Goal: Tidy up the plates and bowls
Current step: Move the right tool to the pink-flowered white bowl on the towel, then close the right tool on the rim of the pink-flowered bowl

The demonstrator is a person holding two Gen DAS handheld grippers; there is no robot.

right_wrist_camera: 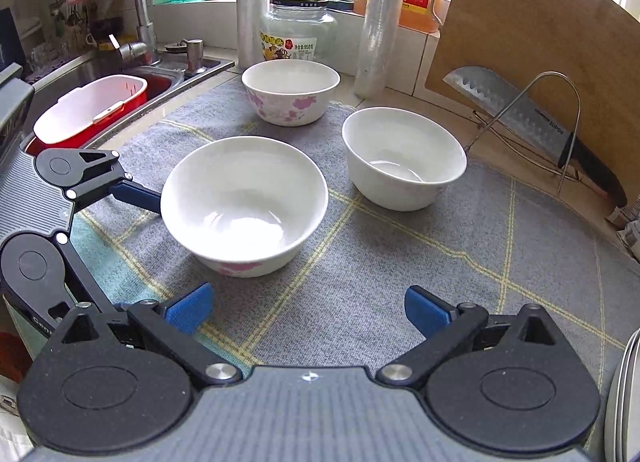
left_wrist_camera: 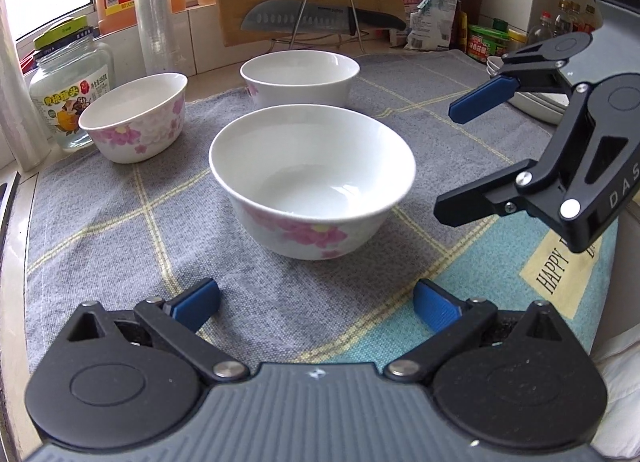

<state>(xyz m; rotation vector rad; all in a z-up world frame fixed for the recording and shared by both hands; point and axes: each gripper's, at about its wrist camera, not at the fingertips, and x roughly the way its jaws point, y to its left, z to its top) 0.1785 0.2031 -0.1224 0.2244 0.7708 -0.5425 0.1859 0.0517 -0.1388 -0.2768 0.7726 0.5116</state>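
both claws stand wide and empty. left claw (left_wrist_camera: pixel 316 306) sits low at 6 o'clock of the nearest bowl (left_wrist_camera: pixel 312 177), just short of it; right claw (left_wrist_camera: pixel 460 157) hovers at its 3 o'clock, apart from the rim. two more bowls rest on the grey cloth (left_wrist_camera: pixel 100 229) over the bench: one (left_wrist_camera: pixel 136 117) at 10 o'clock, one (left_wrist_camera: pixel 300 77) at 12 o'clock, all three apart and upright. a stack of plates (right_wrist_camera: pixel 624 402) shows at the right edge of the right wrist view. these bowls look like glazed ceramic: stiff, fairly heavy, slick and chippable. i judge the rim wall the best hold, one finger inside and one outside, closed gently before nesting.
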